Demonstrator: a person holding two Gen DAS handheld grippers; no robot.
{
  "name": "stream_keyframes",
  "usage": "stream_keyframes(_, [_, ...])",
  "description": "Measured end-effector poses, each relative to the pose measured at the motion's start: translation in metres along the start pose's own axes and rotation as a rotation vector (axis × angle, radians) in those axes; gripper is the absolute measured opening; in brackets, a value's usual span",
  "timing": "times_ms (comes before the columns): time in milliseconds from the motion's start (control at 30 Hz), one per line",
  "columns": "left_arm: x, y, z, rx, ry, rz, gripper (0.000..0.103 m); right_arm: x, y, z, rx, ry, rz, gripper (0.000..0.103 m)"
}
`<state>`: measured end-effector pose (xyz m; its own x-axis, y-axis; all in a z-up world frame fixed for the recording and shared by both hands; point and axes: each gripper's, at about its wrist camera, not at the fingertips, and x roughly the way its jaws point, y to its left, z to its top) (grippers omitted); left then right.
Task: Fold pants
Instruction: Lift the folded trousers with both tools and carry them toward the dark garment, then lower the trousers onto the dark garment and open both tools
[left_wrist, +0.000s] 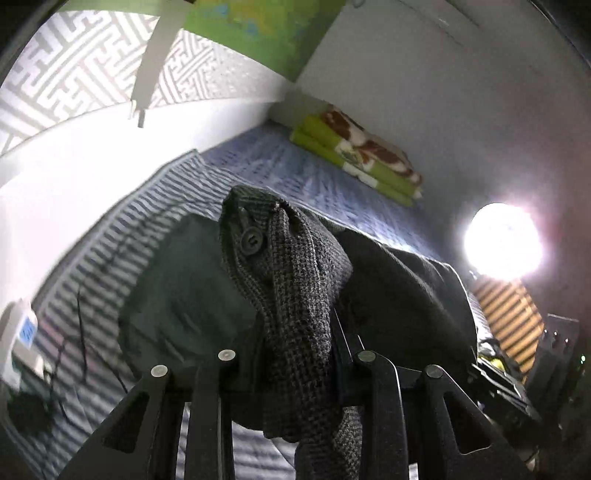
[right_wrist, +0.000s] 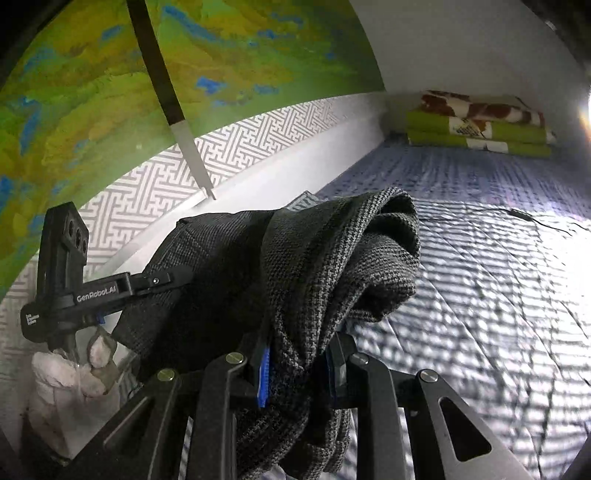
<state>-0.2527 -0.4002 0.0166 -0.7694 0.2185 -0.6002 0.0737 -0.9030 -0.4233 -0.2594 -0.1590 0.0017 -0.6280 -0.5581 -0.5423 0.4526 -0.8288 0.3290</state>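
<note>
My left tongs (left_wrist: 295, 354) pinch a bunched fold of the dark grey houndstooth woven pants (left_wrist: 295, 280), lifted off the blue striped quilted bed (left_wrist: 280, 166); only this view shows their round dark button (left_wrist: 252, 240). My right tongs (right_wrist: 299, 369) clamp another bunch of the pants; only this view shows my white-gloved left hand (right_wrist: 70, 373). A folded green-and-brown blanket (right_wrist: 476, 125) lies at the bed's far end. Fabric hides the fingertips.

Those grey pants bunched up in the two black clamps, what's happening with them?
A person holds a gripper in each hand, and both are clamped on the grey checked pants. The left gripper pinches the part with the button; the right gripper grips another bunched part. The pants hang lifted above the blue striped bedspread, not yet folded. A folded green blanket lies at the far end.
</note>
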Motion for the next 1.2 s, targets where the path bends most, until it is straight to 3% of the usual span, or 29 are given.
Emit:
stream_keyframes(300, [0.068,0.059,0.047,0.002,-0.012,0.072,0.029,0.09,-0.014,0.023,0.038,0.008,0.011,0.019])
stream_keyframes(567, [0.117,0.107,0.047,-0.024,-0.002,0.124,0.029,0.148,-0.029,0.025,0.076,0.008,0.024,0.019])
stream_keyframes(633, [0.14,0.123,0.038,-0.014,0.047,0.153,0.03,0.169,-0.04,0.018,0.096,0.048,0.009,0.021])
stream_keyframes(700, [0.171,0.143,0.022,-0.031,0.153,0.237,0.037,0.201,-0.05,0.005,0.112,0.188,-0.039,0.039])
stream_keyframes(767, [0.185,0.158,0.009,-0.051,0.179,0.264,0.046,0.217,-0.058,-0.006,0.129,0.266,-0.042,0.048])
stream_keyframes(867, [0.181,0.172,0.008,-0.111,0.159,0.244,0.062,0.207,-0.063,-0.008,0.152,0.245,-0.011,0.054])
stream_keyframes(1200, [0.126,0.166,-0.008,-0.09,0.12,0.299,0.063,0.155,-0.048,-0.022,0.034,0.213,-0.124,0.056])
